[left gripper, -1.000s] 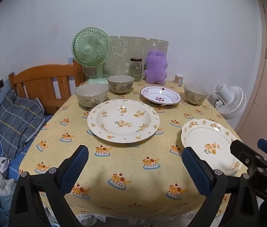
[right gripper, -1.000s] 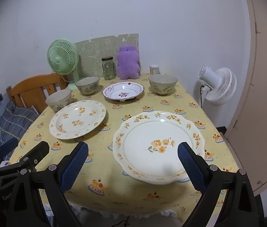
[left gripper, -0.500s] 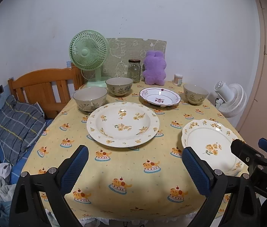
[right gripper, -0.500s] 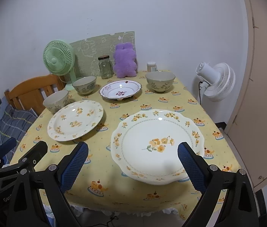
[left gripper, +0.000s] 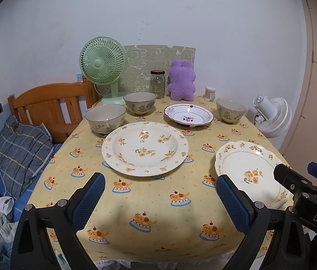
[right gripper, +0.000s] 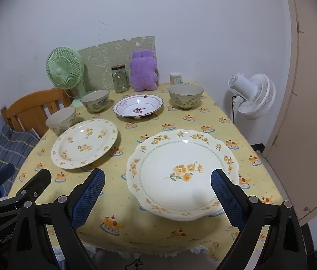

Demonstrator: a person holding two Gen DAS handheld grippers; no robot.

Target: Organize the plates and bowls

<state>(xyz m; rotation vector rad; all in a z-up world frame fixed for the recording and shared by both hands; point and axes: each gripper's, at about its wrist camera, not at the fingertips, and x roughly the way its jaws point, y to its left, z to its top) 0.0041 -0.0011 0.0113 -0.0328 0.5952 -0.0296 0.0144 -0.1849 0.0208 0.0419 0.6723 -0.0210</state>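
Observation:
On the yellow tablecloth lie a round floral plate (left gripper: 145, 148) (right gripper: 84, 142), a scalloped floral plate (left gripper: 248, 173) (right gripper: 182, 171) and a purple-rimmed plate (left gripper: 188, 117) (right gripper: 138, 108). Three floral bowls stand behind: one at the left edge (left gripper: 105, 120) (right gripper: 61, 122), one by the green fan (left gripper: 140, 105) (right gripper: 95, 100), one at the back right (left gripper: 231, 113) (right gripper: 185, 95). My left gripper (left gripper: 158, 195) is open and empty above the near table edge, in front of the round plate. My right gripper (right gripper: 157, 191) is open and empty over the near part of the scalloped plate.
A green fan (left gripper: 102, 67), a glass jar (left gripper: 157, 83), a purple plush toy (left gripper: 182, 81) and a small container (left gripper: 210, 93) stand along the back wall. A wooden bed frame (left gripper: 50, 105) with a pillow (left gripper: 21, 148) is left of the table. A white fan (right gripper: 253, 95) stands at the right.
Both grippers have drawn back and risen slightly, so the table sits a little farther off. Both stay open. No dish has moved.

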